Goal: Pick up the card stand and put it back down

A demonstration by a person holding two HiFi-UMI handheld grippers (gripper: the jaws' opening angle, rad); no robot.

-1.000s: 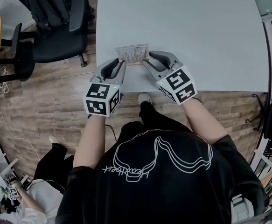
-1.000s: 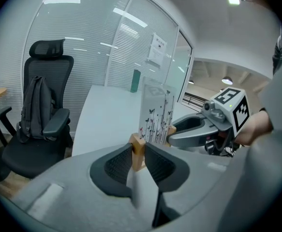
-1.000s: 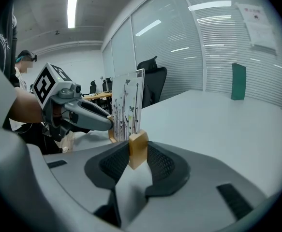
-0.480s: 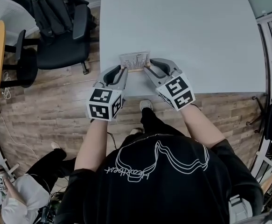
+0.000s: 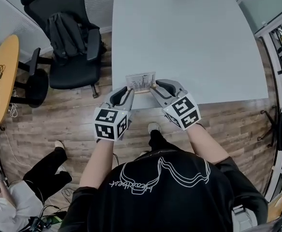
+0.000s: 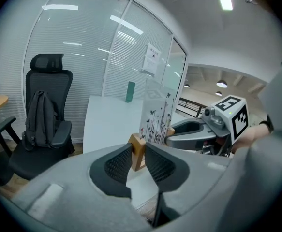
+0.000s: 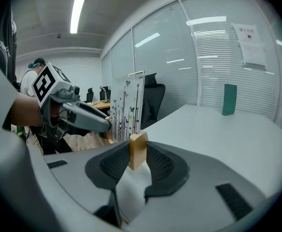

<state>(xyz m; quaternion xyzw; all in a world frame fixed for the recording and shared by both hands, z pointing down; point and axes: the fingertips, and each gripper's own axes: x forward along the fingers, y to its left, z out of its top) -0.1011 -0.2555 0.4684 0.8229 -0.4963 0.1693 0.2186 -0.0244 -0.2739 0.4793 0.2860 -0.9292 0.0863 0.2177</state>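
Card stand [image 5: 141, 82] is pinched at both ends rn, clear card upright w/ little black stems & butterflies printed on it. Left gripper [image 6: 138, 153] has its jaws narrowed onto one end of the wooden base [image 6: 137, 141], pads pressing the block from both sides. Right gripper [image 7: 138, 153] is the same deal on the other end, clamped on the wood. Base looks clear of the tabletop, hanging just above the near edge of the white table [image 5: 194, 47], right in front of the person. Green upright block [image 7: 229, 99] sits way off at the far end. Black office chair [image 5: 75, 76] w/ a backpack [image 5: 66, 33] on it is parked beside the table, on the left-gripper side.
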